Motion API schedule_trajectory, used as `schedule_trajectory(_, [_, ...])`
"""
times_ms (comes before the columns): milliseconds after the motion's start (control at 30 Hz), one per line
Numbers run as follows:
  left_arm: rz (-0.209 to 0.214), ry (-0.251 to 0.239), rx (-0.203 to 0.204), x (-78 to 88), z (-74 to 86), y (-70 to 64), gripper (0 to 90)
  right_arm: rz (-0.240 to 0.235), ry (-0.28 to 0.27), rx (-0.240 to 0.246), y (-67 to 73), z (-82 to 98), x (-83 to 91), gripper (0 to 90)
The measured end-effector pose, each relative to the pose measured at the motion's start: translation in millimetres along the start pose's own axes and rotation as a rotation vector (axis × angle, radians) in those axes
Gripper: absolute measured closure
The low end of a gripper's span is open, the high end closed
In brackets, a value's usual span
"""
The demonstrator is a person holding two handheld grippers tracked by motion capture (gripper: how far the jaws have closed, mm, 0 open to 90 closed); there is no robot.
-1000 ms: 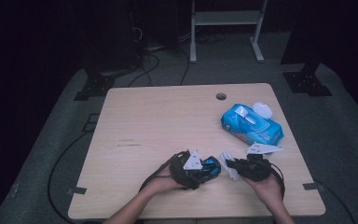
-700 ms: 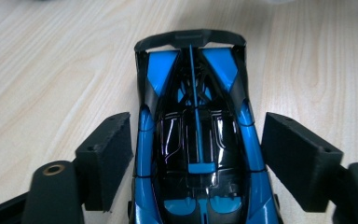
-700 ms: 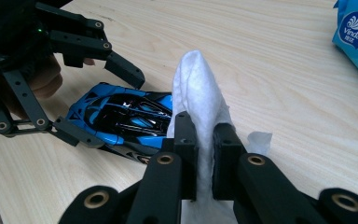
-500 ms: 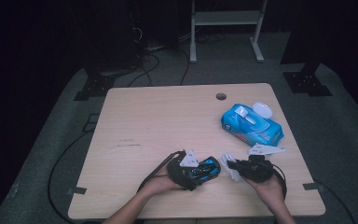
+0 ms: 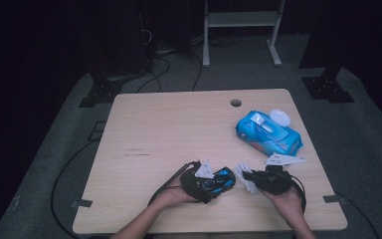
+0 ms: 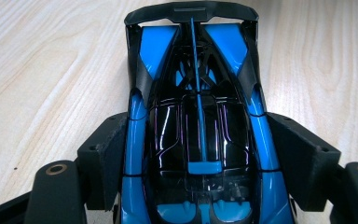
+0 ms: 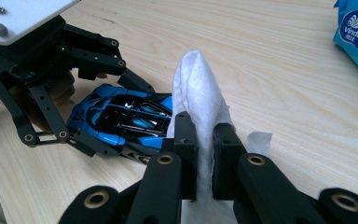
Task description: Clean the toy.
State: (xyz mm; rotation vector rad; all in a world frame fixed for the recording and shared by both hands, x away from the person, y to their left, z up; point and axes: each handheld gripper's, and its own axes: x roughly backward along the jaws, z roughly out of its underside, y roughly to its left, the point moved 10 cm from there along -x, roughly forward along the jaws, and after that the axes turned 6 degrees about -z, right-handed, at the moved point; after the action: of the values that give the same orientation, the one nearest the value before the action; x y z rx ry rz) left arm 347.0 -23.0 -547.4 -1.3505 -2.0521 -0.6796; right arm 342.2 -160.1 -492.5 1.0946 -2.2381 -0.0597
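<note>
1. The table (image 5: pixel 179 129) carries everything; I place the rest relative to the blue wipe pack (image 5: pixel 267 132) lying toward its far right. The pack is already opened, its white lid flipped up, so a wipe has been taken out.
2. The left gripper (image 5: pixel 224 180) sits near the table's front edge, well apart from the wipe pack and to its left. Its jaws flank the blue and black toy car (image 6: pixel 198 130), one at each flank; the left gripper view shows the pads (image 6: pixel 103 154) against the car's sides, so I judge it held. The jaws have just been opening and then closing a little around the car, as if the grip were being adjusted.
3. The right gripper (image 7: pixel 204 135) is just in front of the wipe pack, on the near side of it, beside the car. Its jaws are pinched tight on a folded white wipe (image 7: pixel 196 88), whose tip stands up between them.
4. Progress, as I judge it: the wipe is fetched and the car secured; the wiping itself looks barely begun, since the wipe is next to the car's end but I cannot tell whether it touches.
5. Against the frame one second earlier, the car and left gripper have shifted slightly toward the wipe; the right gripper and the pack lie where they were.
</note>
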Motion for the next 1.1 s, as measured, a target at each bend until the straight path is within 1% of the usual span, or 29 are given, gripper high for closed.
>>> schedule_trajectory(467, [0.015,0.013,-0.036,2.3,0.4,-1.2,25.9,0.0,-0.016,-0.006,-1.8,-1.8,3.0,82.7])
schedule_trajectory(567, [0.007,0.007,-0.043,3.6,-2.4,0.9,25.9,0.002,-0.018,-0.009,-2.3,-2.1,3.9,82.7])
schedule_trajectory(633, [0.006,-0.001,-0.038,5.1,-6.0,3.9,25.8,0.003,-0.017,-0.007,-3.1,-2.1,4.8,82.7])
schedule_trajectory(767, [-0.011,0.002,-0.046,5.1,-15.2,16.4,25.8,0.012,-0.017,-0.012,-6.9,-1.4,6.8,82.7])
schedule_trajectory(867, [-0.031,0.006,-0.049,3.0,-22.6,30.0,25.8,0.022,-0.015,-0.019,-11.1,0.7,9.4,82.7])
schedule_trajectory(967, [-0.057,0.014,-0.053,0.9,-26.8,44.8,25.8,0.038,-0.009,-0.021,-17.5,4.4,13.3,82.7])
schedule_trajectory(1033, [-0.068,0.015,-0.037,0.2,-27.7,53.7,25.8,0.052,-0.001,-0.025,-23.5,7.9,16.2,82.7])
schedule_trajectory(1100, [-0.086,0.02,-0.031,-0.5,-26.4,63.1,25.8,0.058,0.0,-0.028,-29.4,11.4,18.7,82.7])
